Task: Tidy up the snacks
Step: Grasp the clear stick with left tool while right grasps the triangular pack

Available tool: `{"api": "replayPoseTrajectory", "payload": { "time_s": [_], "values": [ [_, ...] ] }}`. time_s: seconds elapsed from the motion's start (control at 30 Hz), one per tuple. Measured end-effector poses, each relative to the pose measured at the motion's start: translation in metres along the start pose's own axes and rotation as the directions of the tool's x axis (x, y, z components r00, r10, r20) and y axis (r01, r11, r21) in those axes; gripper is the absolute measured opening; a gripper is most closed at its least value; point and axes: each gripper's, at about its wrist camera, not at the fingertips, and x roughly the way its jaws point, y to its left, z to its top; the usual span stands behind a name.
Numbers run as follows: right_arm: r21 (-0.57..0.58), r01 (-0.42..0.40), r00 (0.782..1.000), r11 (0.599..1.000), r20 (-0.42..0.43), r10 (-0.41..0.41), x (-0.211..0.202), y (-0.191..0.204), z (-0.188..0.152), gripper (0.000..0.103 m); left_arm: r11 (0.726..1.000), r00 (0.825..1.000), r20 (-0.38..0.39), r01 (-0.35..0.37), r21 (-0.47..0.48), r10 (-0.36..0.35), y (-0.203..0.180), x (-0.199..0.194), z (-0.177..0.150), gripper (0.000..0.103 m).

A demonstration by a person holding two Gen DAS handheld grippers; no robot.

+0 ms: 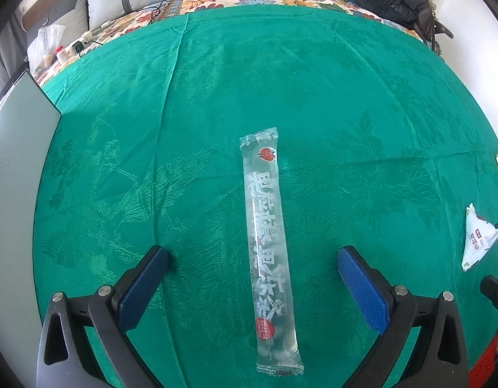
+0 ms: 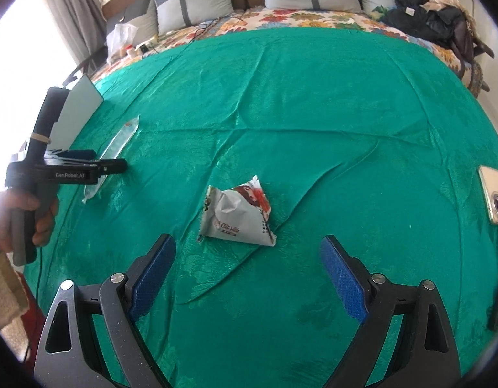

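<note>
Left claw (image 1: 252, 270) hangs wide open astride the clear snack stick (image 1: 266, 249), gripping nothing. Right claw (image 2: 248, 258) gapes empty near the triangular packet (image 2: 237, 215). Both snacks lie loose on the green surface (image 1: 345, 97); sorting seems barely started.

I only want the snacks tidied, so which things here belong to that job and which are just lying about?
Job: jelly stick, triangular snack packet, left gripper, right gripper.

Lying about: phone, grey board, plastic bag, dark clothes, cushions.
</note>
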Motion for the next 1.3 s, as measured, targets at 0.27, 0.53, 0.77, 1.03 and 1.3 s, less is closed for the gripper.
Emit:
{"api": "replayPoseTrajectory", "payload": {
  "time_s": [0.27, 0.53, 0.77, 1.03, 1.3],
  "values": [
    [0.007, 0.068, 0.997, 0.998, -0.024, -0.067, 0.017, 0.011, 0.004, 0.045, 0.994, 0.998, -0.03, 0.058, 0.091, -0.056, 0.0, -0.023, -0.009, 0.026],
    [0.271, -0.133, 0.988, 0.953, 0.116, 0.105, -0.045, -0.02, -0.028, 0.045, 0.973, 0.978, 0.042, 0.209, -0.095, -0.206, 0.036, -0.053, -0.059, 0.018],
    [0.315, -0.181, 0.981, 0.932, 0.124, 0.149, -0.052, -0.012, -0.048, 0.045, 0.934, 0.946, 0.126, 0.317, -0.163, -0.299, 0.047, -0.101, -0.1, 0.018],
    [0.262, -0.195, 0.979, 0.945, 0.109, 0.171, -0.05, 0.019, -0.053, 0.045, 0.963, 0.967, -0.027, 0.249, -0.1, -0.252, 0.024, -0.076, -0.138, 0.021],
    [0.237, -0.199, 0.976, 0.951, 0.133, 0.172, -0.057, 0.023, -0.059, 0.045, 0.997, 0.998, -0.003, 0.068, 0.043, -0.068, -0.006, -0.072, -0.125, 0.018]
  ]
}}
